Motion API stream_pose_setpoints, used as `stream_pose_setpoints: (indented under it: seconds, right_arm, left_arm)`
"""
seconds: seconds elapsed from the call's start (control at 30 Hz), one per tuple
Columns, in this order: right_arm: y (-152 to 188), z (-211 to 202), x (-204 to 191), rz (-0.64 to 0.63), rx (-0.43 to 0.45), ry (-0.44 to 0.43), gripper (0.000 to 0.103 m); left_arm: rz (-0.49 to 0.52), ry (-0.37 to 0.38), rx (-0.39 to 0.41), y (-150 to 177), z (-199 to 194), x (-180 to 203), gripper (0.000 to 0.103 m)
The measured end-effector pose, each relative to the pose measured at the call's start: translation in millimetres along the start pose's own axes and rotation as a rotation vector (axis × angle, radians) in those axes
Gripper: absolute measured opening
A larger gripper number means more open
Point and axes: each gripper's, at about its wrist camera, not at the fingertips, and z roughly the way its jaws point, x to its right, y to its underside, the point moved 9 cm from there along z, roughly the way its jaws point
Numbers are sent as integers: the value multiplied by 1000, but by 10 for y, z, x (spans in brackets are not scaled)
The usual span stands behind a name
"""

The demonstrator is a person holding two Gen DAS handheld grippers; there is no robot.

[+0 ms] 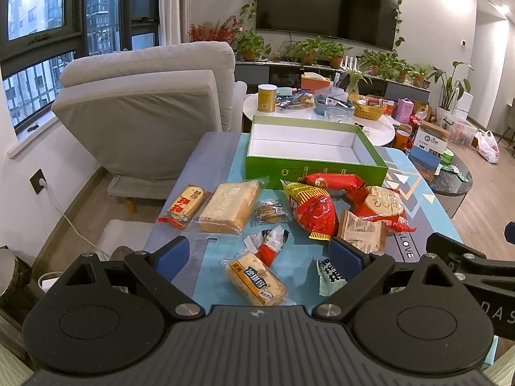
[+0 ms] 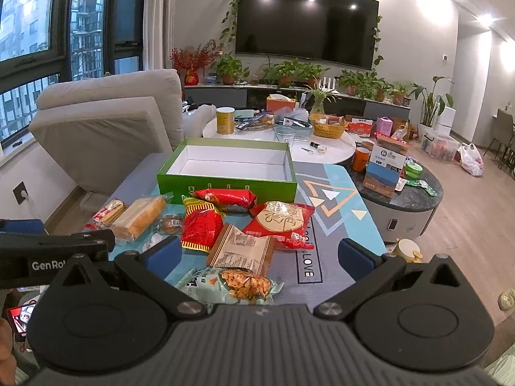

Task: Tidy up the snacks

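An empty green box [image 1: 313, 169] [image 2: 225, 186] with a white inside stands open at the far side of the blue mat. Several snack packs lie in front of it: red bags [image 1: 313, 209] [image 2: 201, 226], a bread loaf [image 1: 230, 207] [image 2: 140, 217], a brown packet [image 2: 241, 251], a round-cracker bag [image 2: 281, 222]. My left gripper [image 1: 259, 257] is open above a yellow bread pack [image 1: 256, 280]. My right gripper [image 2: 259, 257] is open above a pale green snack bag [image 2: 231, 284]. Neither holds anything.
A grey sofa [image 1: 145, 112] stands left of the table. A white round table [image 2: 334, 151] with a yellow can, basket and clutter is behind the box. A dark round side table [image 2: 415, 196] with boxes sits to the right.
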Motion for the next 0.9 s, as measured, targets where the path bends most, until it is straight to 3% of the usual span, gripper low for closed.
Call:
stream_pose_setpoints:
  seconds: [0.53,0.7,0.9]
  right_arm:
    - [21,48,130,50,3,13,103]
    - [105,220,285,104,-26,17,103]
    - [302,519,344,152,-109,-38,103]
  left_arm:
    - [50,21,-18,123,152,13,93]
    - [85,84,-42,276,346,126,93]
    - [123,149,-60,425,598,295,92]
